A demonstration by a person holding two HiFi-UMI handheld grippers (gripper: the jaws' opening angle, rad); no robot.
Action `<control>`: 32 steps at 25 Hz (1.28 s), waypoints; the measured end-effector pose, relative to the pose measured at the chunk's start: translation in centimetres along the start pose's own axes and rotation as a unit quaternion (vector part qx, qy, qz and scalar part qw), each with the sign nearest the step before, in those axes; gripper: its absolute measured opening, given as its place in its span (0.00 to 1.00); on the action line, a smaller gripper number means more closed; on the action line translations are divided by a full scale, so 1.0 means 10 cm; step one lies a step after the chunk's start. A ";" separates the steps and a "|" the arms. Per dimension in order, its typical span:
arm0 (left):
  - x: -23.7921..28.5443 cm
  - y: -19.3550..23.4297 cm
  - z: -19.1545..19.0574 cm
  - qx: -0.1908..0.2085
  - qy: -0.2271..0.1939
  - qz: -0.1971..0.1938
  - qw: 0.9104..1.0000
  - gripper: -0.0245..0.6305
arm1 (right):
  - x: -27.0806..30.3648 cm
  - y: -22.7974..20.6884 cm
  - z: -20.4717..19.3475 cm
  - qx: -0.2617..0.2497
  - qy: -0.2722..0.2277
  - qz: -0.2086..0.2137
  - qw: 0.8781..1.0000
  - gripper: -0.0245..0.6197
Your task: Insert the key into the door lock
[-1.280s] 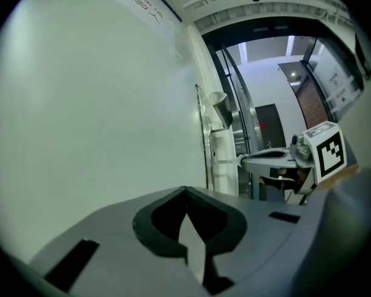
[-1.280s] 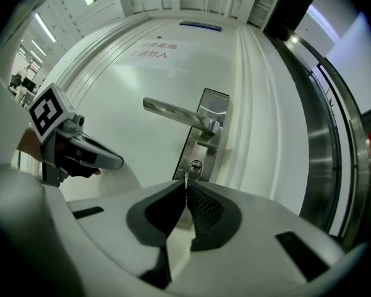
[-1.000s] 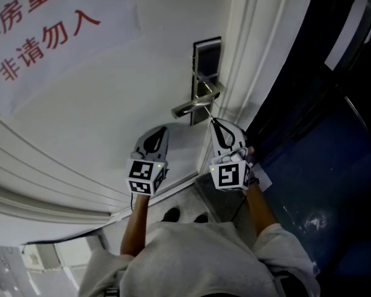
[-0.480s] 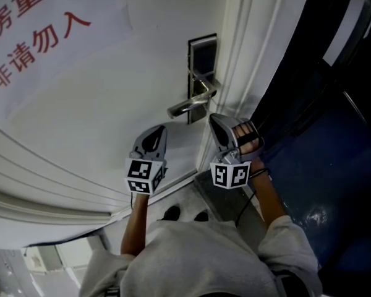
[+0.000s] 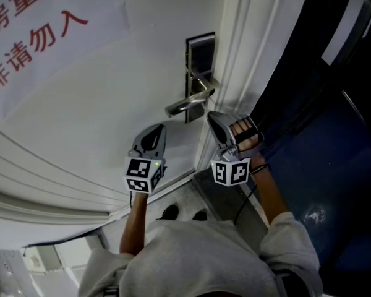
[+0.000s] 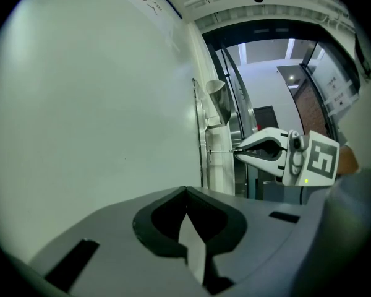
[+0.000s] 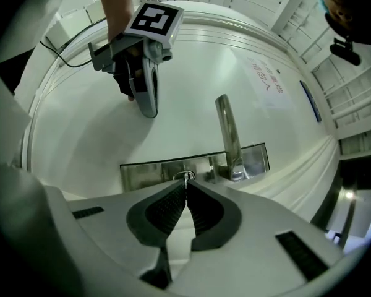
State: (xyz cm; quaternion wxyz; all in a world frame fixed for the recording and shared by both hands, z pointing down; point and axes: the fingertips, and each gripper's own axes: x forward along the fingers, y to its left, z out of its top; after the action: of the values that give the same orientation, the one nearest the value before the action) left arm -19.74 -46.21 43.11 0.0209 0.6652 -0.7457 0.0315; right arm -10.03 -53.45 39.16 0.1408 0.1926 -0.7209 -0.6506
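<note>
We hold the key point(image 6: 222, 151) pinched in the closed jaws of the right gripper point(image 7: 186, 187). It is level and points straight at the lock plate point(image 7: 154, 172) beside the door handle point(image 7: 227, 129), because a key enters only when it stands square to the door point(image 5: 111, 104). Its tip reaches the plate; whether it sits already in the keyhole we cannot tell. The left gripper point(image 6: 187, 193) waits close to the door, jaws together on nothing, apart from the handle, so that it does not disturb the right one, we think.
</note>
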 end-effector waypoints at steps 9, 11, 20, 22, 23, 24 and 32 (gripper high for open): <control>0.05 -0.04 -0.01 -0.001 -0.001 -0.007 1.000 0.06 | 0.10 0.01 -0.01 -0.021 0.000 0.013 1.000 0.08; 0.06 -0.04 -0.01 -0.002 -0.001 -0.008 1.000 0.06 | 0.12 0.00 -0.02 -0.021 0.002 0.013 1.000 0.08; 0.08 -0.02 -0.02 -0.006 -0.002 -0.008 1.000 0.06 | 0.26 -0.02 -0.01 -0.028 0.006 0.010 1.000 0.08; 0.08 -0.01 -0.02 -0.006 -0.001 -0.010 1.000 0.06 | 0.28 -0.02 -0.01 -0.028 0.006 0.009 1.000 0.08; 0.09 -0.01 -0.03 -0.006 -0.001 -0.011 1.000 0.06 | 0.30 -0.02 -0.01 -0.029 0.007 0.010 0.999 0.08; 0.09 -0.02 -0.03 -0.005 0.000 -0.011 1.000 0.06 | 0.32 -0.02 -0.01 -0.030 0.007 0.010 0.999 0.08; 0.13 -0.04 -0.04 -0.002 0.002 -0.017 1.000 0.06 | 0.42 -0.02 -0.02 -0.021 0.010 0.006 1.000 0.08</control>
State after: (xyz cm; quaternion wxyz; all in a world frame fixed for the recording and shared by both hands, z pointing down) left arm -19.51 -47.47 43.60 0.0241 0.6776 -0.7344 0.0308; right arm -13.62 -55.55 38.78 0.1558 0.1918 -0.7069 -0.6627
